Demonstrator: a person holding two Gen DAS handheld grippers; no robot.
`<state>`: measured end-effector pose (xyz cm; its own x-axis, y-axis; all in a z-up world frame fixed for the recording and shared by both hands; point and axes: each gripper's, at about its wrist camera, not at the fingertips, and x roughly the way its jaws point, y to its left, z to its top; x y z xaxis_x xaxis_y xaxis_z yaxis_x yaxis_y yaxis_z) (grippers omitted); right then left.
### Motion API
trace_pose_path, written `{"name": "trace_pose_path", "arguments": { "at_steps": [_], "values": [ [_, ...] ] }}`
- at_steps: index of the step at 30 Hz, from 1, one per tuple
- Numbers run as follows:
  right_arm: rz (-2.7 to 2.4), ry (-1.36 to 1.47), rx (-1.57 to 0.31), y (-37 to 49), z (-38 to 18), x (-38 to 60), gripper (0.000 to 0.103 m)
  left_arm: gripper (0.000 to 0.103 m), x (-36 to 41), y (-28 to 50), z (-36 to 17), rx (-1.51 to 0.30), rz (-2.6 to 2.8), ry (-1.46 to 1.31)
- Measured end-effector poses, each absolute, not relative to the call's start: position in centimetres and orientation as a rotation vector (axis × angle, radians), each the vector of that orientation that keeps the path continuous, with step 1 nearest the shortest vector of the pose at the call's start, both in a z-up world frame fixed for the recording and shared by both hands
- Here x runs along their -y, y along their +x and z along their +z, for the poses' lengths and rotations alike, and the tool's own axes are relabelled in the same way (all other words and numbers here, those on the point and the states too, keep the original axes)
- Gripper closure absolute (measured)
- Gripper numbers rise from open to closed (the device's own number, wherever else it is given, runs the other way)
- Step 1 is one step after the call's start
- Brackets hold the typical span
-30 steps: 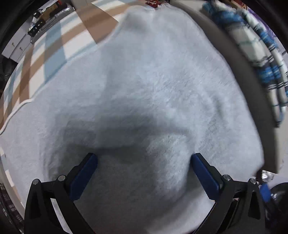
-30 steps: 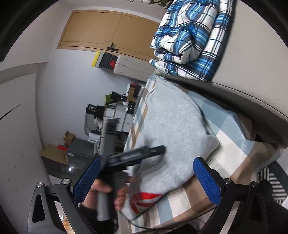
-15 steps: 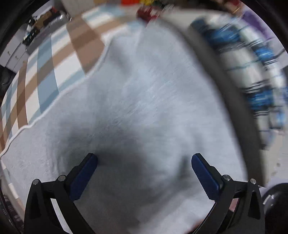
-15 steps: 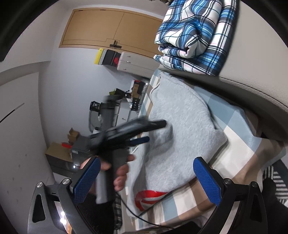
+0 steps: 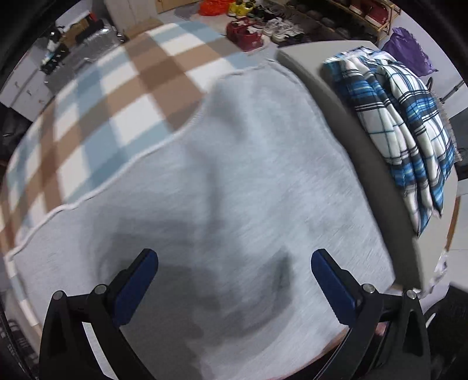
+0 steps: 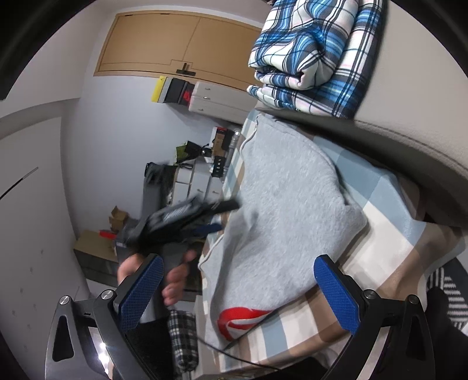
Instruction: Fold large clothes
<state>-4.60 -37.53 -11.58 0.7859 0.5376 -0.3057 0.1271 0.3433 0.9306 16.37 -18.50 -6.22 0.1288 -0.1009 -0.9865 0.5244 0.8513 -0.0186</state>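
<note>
A large grey fleece sweatshirt (image 5: pixel 248 181) lies folded on a checked blanket (image 5: pixel 96 111); a white drawcord (image 5: pixel 122 172) runs along its left edge. My left gripper (image 5: pixel 234 277) hovers above it, open, with nothing between its blue pads. From the right wrist view the same sweatshirt (image 6: pixel 286 210) shows a red print (image 6: pixel 239 318) at its near end. My right gripper (image 6: pixel 238 285) stands open and off to the side, holding nothing. A hand (image 6: pixel 172 280) carries the left gripper (image 6: pixel 190 216) over the sweatshirt's left edge.
A folded blue plaid blanket (image 5: pixel 403 140) rests on a beige padded ledge (image 5: pixel 321 76) right of the sweatshirt. Shoes (image 5: pixel 263 23) lie on the floor beyond the bed. Cabinets and boxes (image 6: pixel 193 181) stand at the far wall.
My left gripper has pulled back and up from the sweatshirt, so more of the checked blanket and the ledge shows. The right gripper has barely moved.
</note>
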Motion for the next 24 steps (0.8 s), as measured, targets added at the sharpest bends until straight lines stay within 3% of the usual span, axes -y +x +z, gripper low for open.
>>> {"name": "trace_pose_path", "arguments": {
  "at_steps": [8, 14, 18, 24],
  "values": [
    [0.283, 1.242, -0.658, -4.4, -12.1, 37.6, 0.000, 0.001, 4.5, 12.6, -5.3, -1.357, -0.429, 0.244],
    [0.266, 1.189, -0.668, -4.1, -11.6, 36.5, 0.000, 0.001, -3.2, 15.4, -11.7, -1.510, -0.484, -0.214],
    [0.223, 1.167, -0.684, -4.3, -11.8, 36.5, 0.000, 0.002, -5.7, 16.8, -13.1, -1.479, -0.551, -0.549],
    [0.203, 1.137, -0.696, -4.0, -11.9, 37.0, 0.000, 0.002, -5.6, 15.5, -10.5, -1.469, -0.498, -0.404]
  ]
}}
